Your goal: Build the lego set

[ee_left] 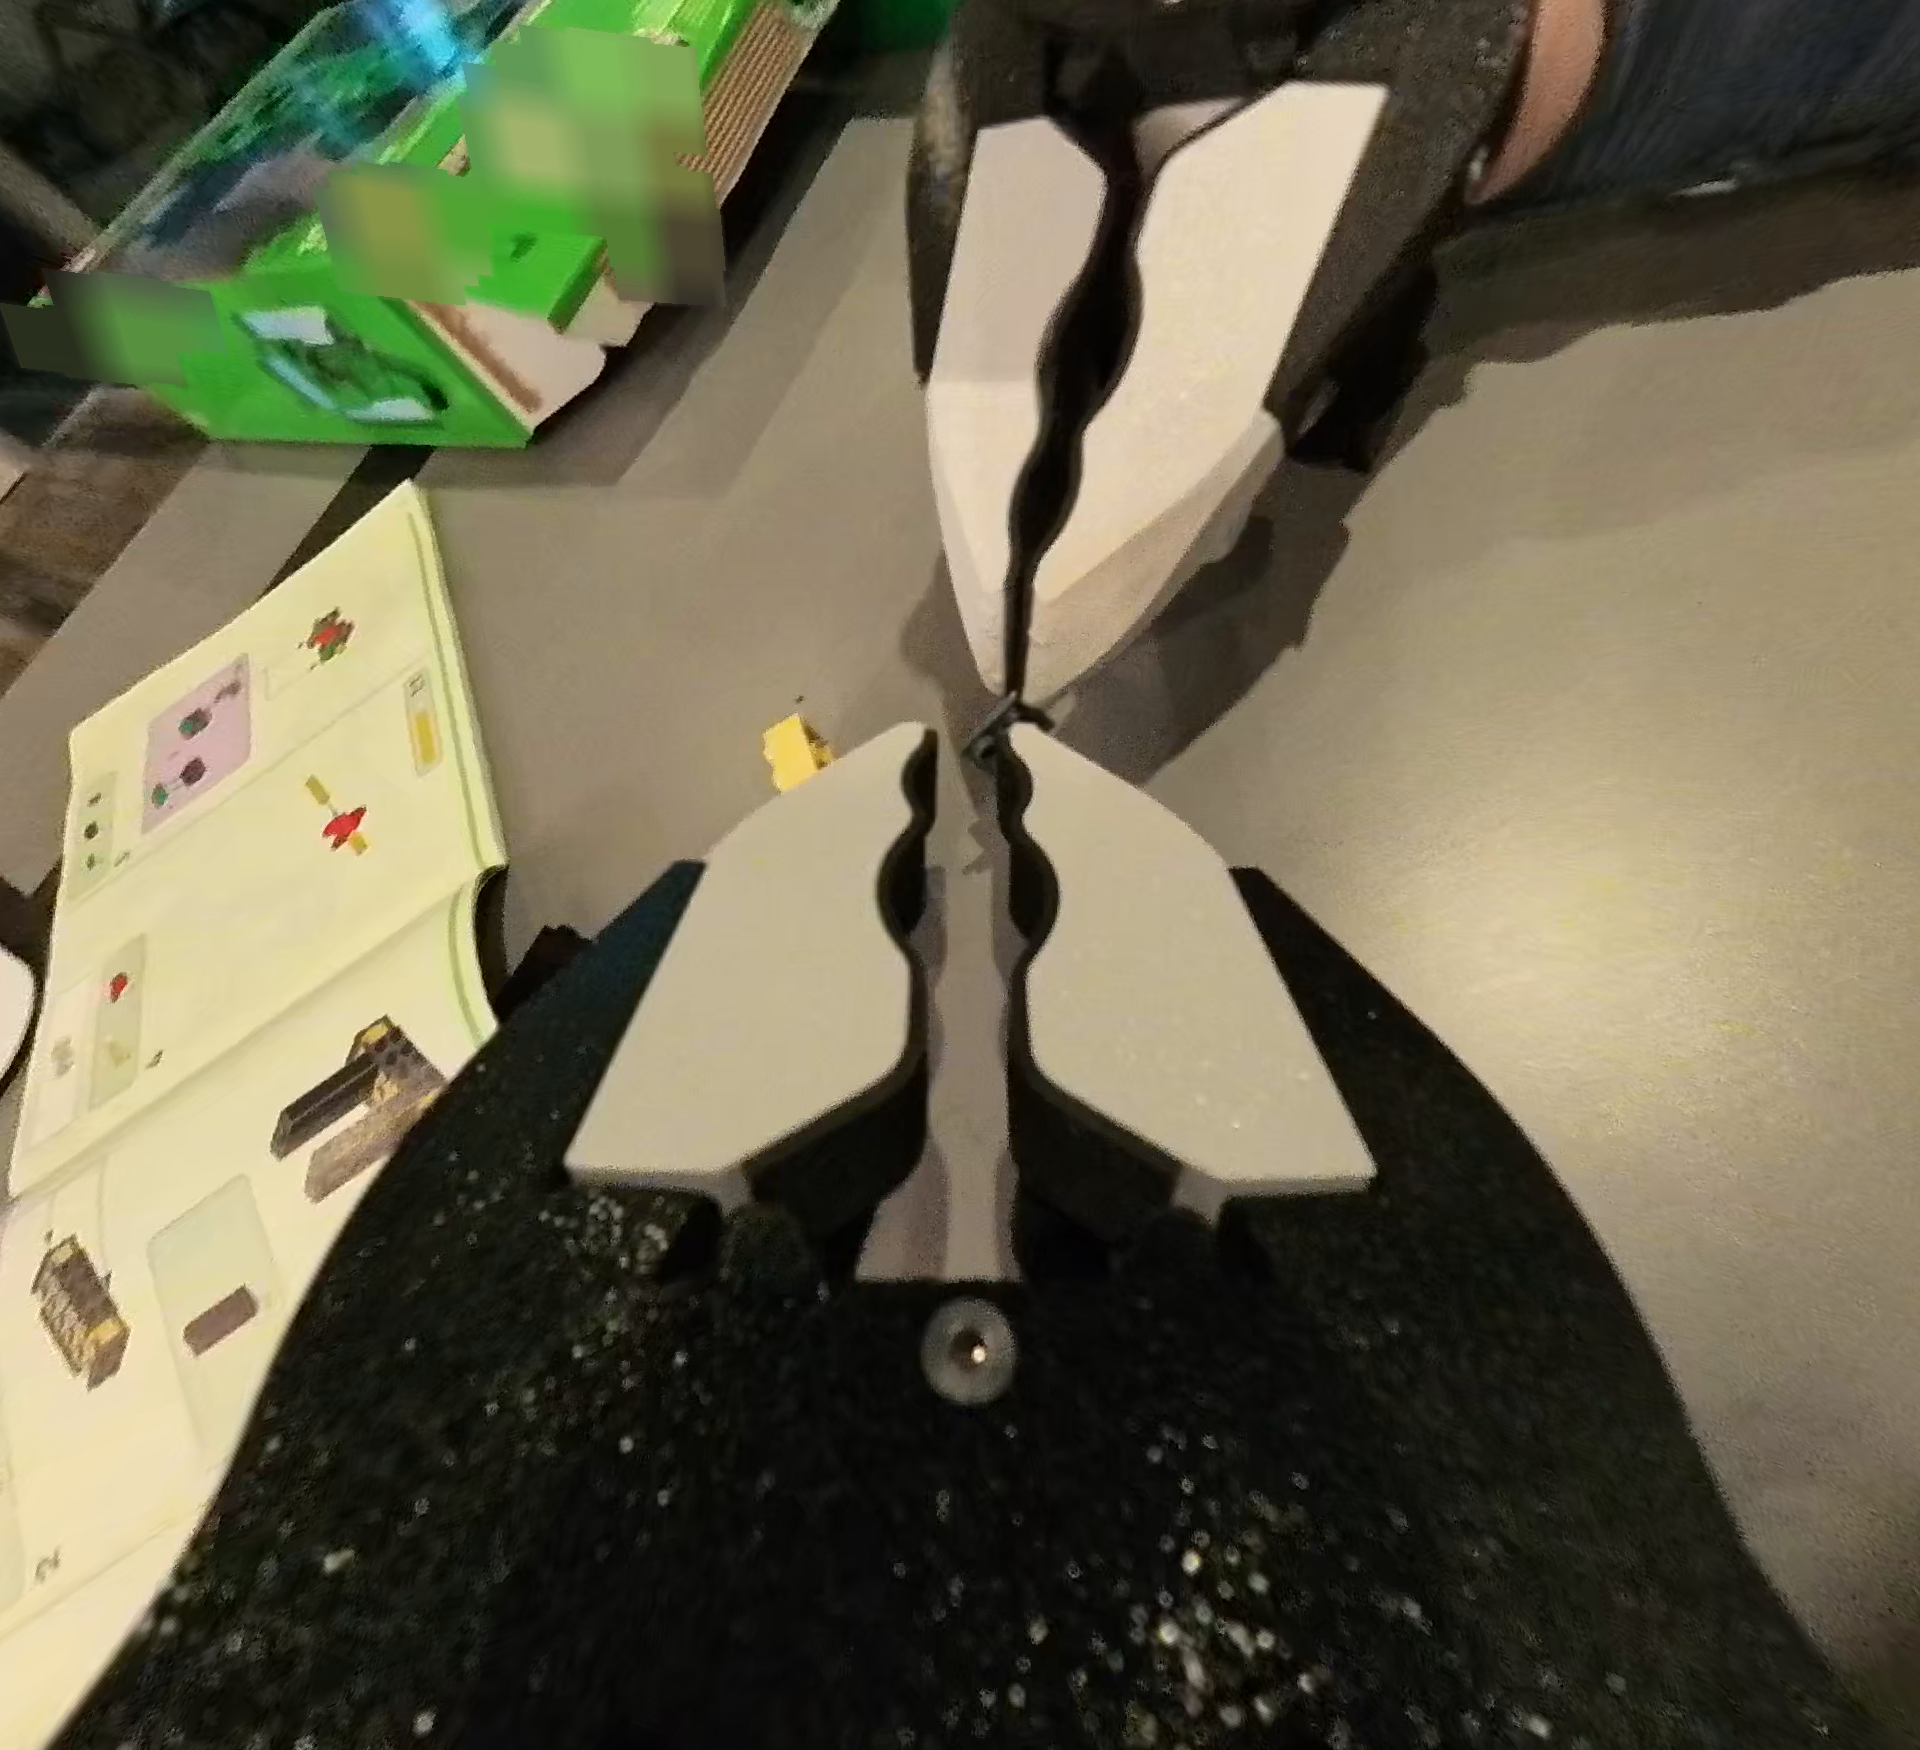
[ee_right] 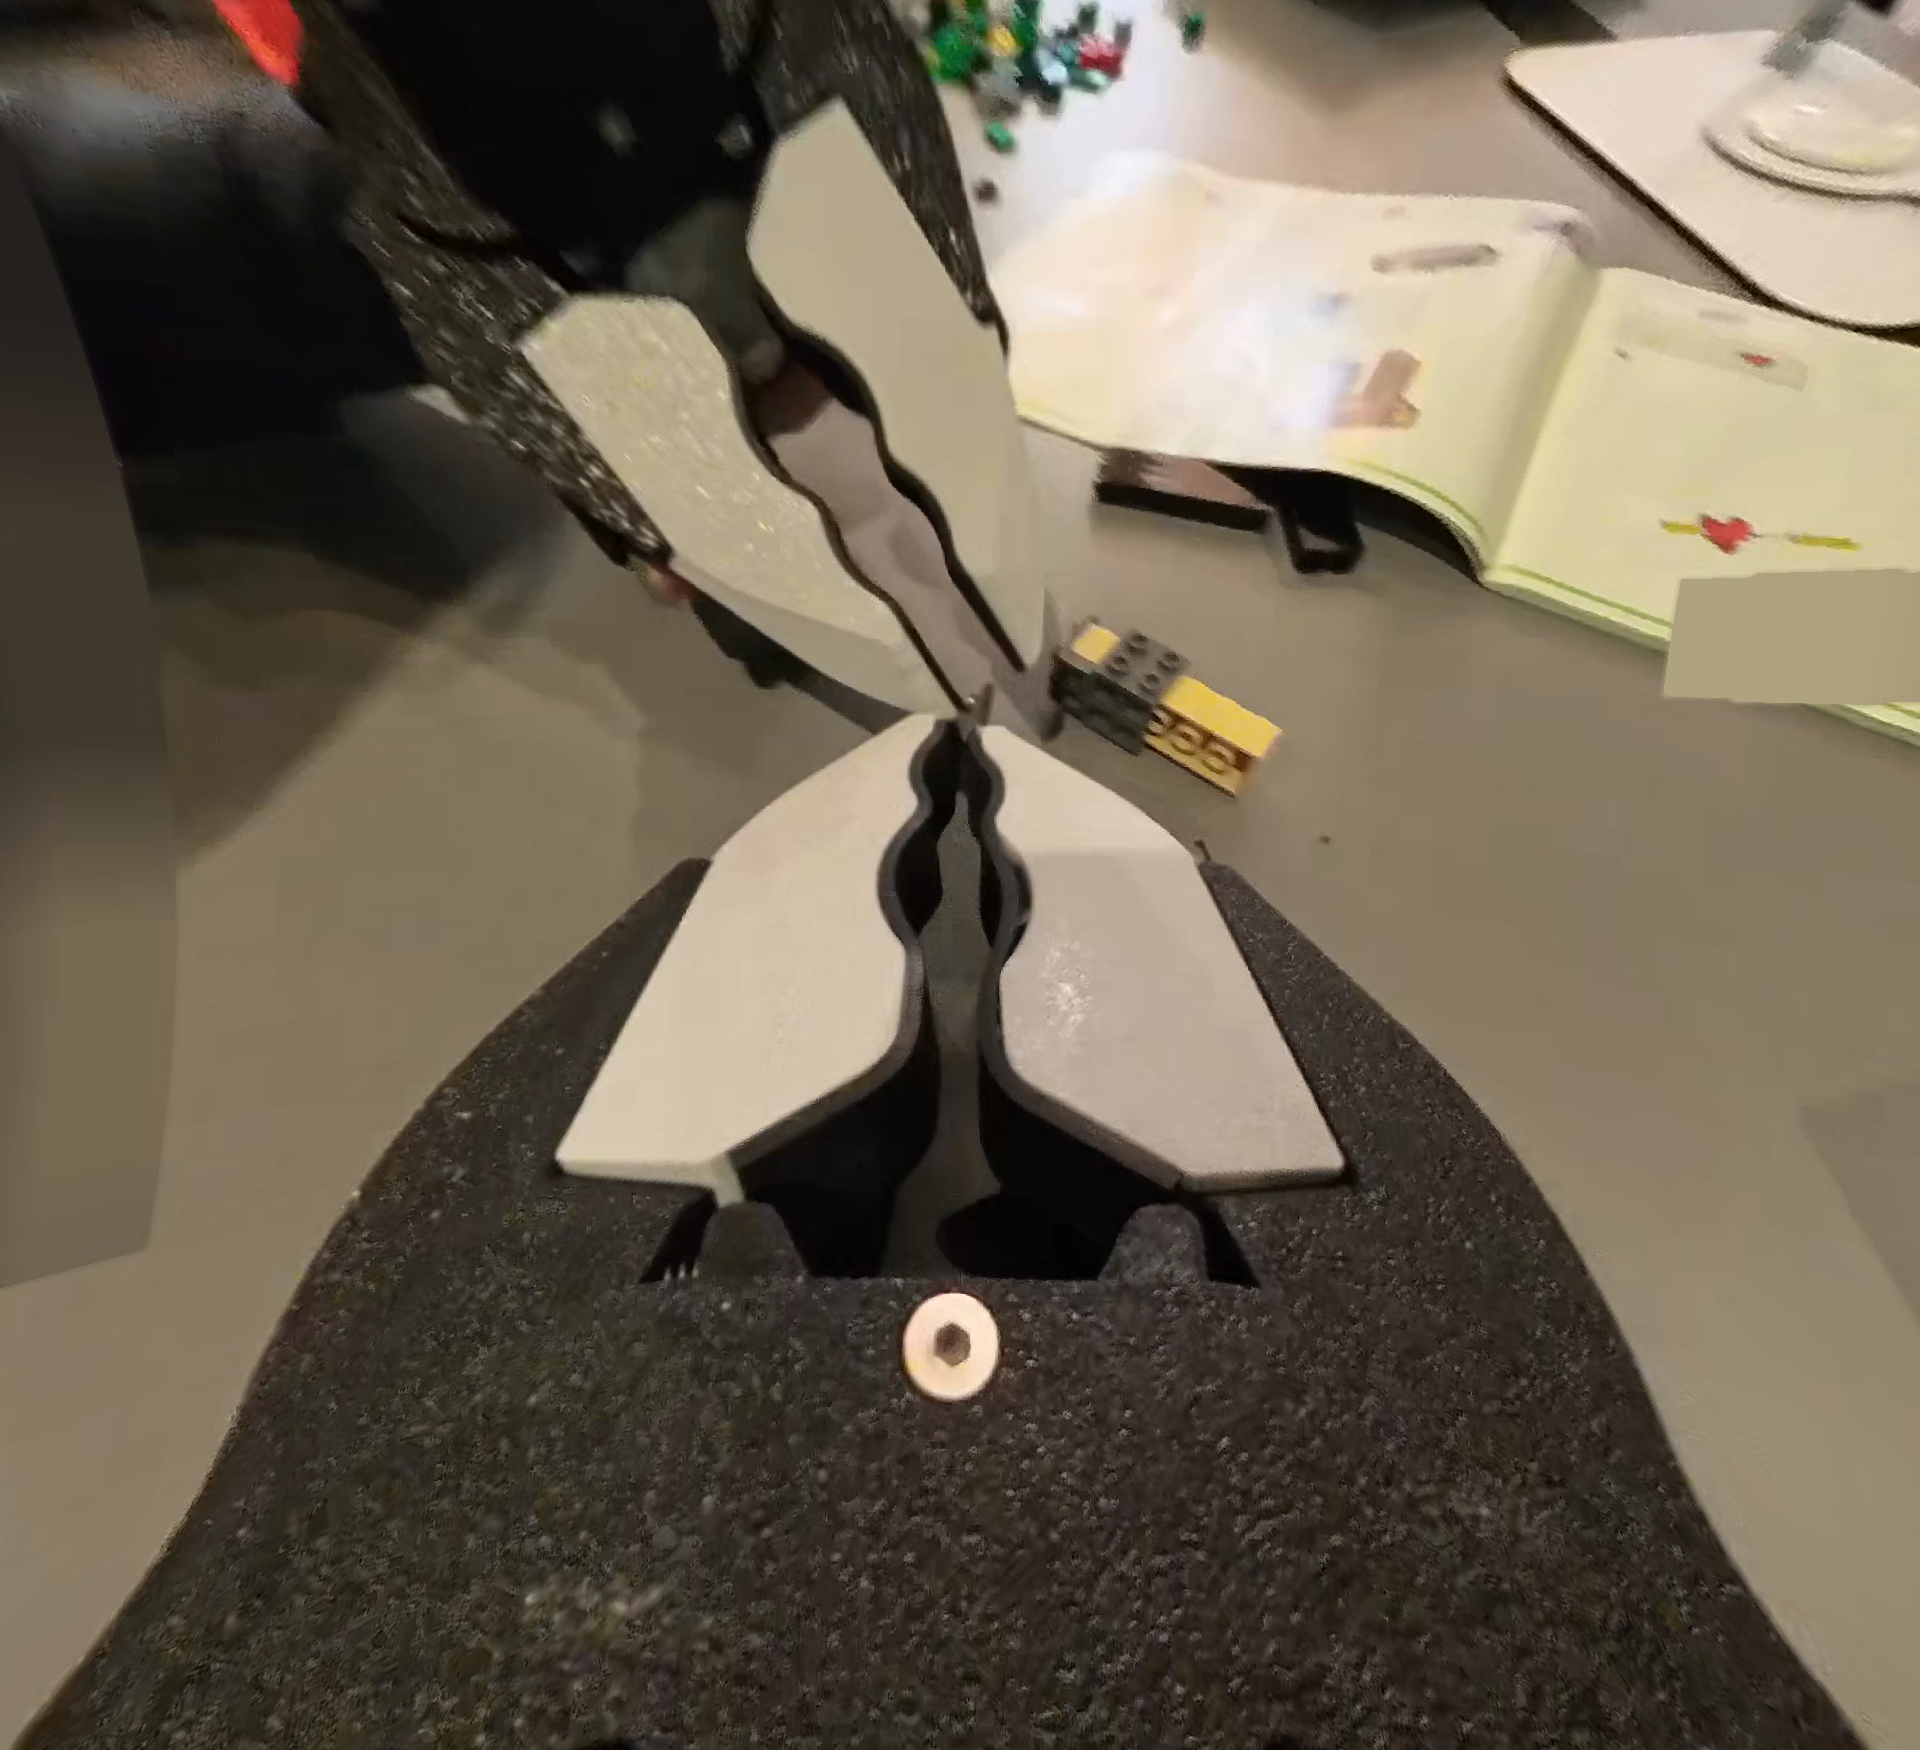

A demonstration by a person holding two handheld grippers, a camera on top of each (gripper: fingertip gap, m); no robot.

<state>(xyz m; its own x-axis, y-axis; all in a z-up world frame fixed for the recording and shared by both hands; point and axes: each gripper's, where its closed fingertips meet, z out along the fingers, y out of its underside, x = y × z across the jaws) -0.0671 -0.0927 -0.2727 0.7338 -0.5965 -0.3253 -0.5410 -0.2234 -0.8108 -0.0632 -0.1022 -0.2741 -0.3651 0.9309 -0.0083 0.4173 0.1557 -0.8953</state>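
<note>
Lego, a tiny dark piece (ee_left: 995,736), is pinched above the grey tabletop (ee_left: 1507,765) between the nearly closed tips of the right gripper (ee_left: 1013,698), while the left gripper (ee_left: 971,750), slightly parted, is met tip to tip, with a yellow-and-black brick block (ee_right: 1164,703) lying just beyond.

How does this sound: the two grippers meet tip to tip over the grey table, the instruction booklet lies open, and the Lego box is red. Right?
Not quite: the Lego box is green, not red, as the left wrist view shows. The rest holds: the left gripper and right gripper meet tip to tip over the grey table, and the instruction booklet lies open.
</note>
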